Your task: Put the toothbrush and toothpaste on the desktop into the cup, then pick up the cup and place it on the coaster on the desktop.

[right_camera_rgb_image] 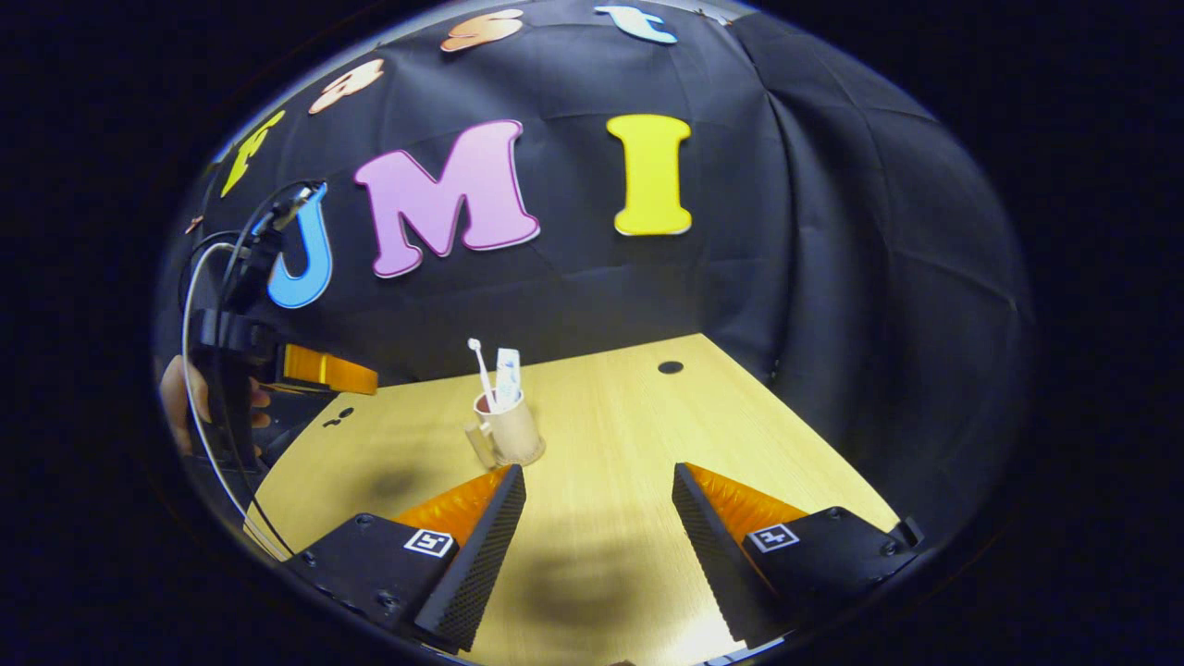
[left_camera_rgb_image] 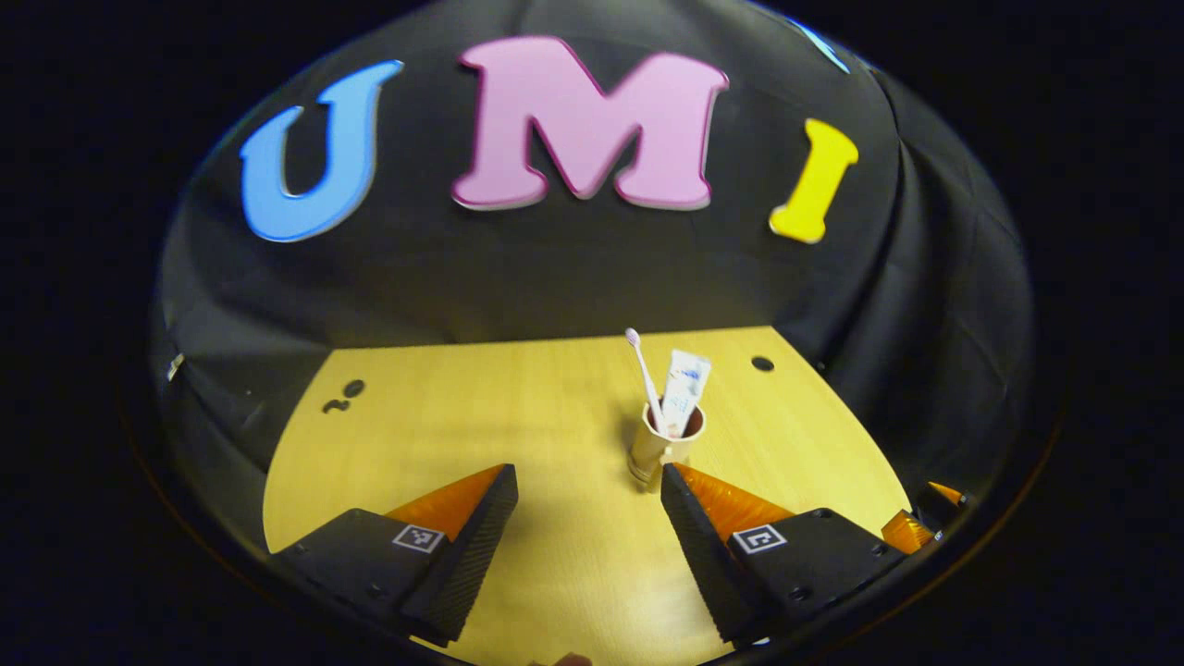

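Note:
A beige cup (left_camera_rgb_image: 664, 446) stands upright on the wooden desktop (left_camera_rgb_image: 481, 416), with a white toothbrush (left_camera_rgb_image: 644, 375) and a white toothpaste tube (left_camera_rgb_image: 686, 388) sticking out of it. My left gripper (left_camera_rgb_image: 587, 472) is open and holds nothing; the cup sits just beyond its right fingertip (left_camera_rgb_image: 680, 486). In the right gripper view the cup (right_camera_rgb_image: 511, 430), handle to its left, holds the toothbrush (right_camera_rgb_image: 482, 370) and the toothpaste tube (right_camera_rgb_image: 507, 370). My right gripper (right_camera_rgb_image: 598, 472) is open and holds nothing, with the cup just past its left fingertip. Whether a coaster lies under the cup I cannot tell.
A round dark hole (left_camera_rgb_image: 762, 363) marks the desktop's far right corner, and small dark marks (left_camera_rgb_image: 344, 396) sit at the far left. A hand (right_camera_rgb_image: 176, 398) holds the left gripper (right_camera_rgb_image: 324, 370), with cables, at the desk's left edge. Black cloth walls close the back and right.

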Available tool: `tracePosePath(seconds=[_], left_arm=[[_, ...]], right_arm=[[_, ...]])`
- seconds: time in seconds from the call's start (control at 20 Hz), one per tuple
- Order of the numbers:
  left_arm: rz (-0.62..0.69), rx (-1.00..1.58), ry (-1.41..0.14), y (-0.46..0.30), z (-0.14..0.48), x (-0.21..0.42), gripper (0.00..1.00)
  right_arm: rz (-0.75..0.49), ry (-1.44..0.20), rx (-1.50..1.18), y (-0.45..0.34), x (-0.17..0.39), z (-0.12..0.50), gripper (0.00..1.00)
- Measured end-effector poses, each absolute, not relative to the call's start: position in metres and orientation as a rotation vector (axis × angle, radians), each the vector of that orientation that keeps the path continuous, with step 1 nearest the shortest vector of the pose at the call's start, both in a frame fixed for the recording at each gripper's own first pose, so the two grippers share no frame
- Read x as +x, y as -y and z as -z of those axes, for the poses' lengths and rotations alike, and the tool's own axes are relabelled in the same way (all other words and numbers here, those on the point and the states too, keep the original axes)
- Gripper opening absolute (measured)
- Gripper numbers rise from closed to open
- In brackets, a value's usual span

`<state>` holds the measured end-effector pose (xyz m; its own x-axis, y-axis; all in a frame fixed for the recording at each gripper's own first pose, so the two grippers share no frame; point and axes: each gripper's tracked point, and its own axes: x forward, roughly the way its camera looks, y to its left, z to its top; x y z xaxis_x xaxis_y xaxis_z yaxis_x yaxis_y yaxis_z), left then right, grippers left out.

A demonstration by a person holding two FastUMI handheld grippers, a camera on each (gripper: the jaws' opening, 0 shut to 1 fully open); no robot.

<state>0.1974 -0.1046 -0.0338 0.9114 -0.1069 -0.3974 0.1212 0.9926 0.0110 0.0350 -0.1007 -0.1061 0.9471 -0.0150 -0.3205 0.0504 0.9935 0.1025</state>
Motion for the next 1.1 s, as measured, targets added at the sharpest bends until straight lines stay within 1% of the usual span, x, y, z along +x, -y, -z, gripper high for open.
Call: tracePosePath(seconds=[0.15, 0.3, 0.5, 0.7, 0.8, 0.95, 1.1], left_arm=[[0.022, -0.009, -0.238, 0.054, -0.014, 0.138, 0.98], [-0.012, -0.060, -0.088, 0.019, -0.044, 0.067, 0.98], [-0.049, -0.104, 0.051, -0.010, -0.041, -0.010, 0.97], [-0.082, -0.168, 0.191, -0.029, -0.036, -0.079, 0.97], [-0.084, -0.196, 0.194, -0.030, -0.027, -0.105, 0.97], [-0.109, -0.185, 0.168, -0.039, -0.012, -0.123, 0.97], [-0.085, -0.163, 0.134, -0.030, -0.008, -0.121, 0.97]], right_arm=[[-0.019, -0.295, 0.084, 0.068, 0.013, 0.081, 0.98], [-0.074, -0.282, 0.061, 0.033, -0.020, 0.071, 0.98], [-0.131, -0.264, 0.034, -0.004, -0.067, 0.069, 0.98], [-0.123, -0.224, 0.001, -0.012, -0.098, 0.062, 0.98], [-0.122, -0.218, -0.010, -0.013, -0.106, 0.059, 0.99], [-0.116, -0.226, 0.010, -0.015, -0.113, 0.057, 0.98], [-0.138, -0.229, -0.013, -0.023, -0.116, 0.052, 0.98]])
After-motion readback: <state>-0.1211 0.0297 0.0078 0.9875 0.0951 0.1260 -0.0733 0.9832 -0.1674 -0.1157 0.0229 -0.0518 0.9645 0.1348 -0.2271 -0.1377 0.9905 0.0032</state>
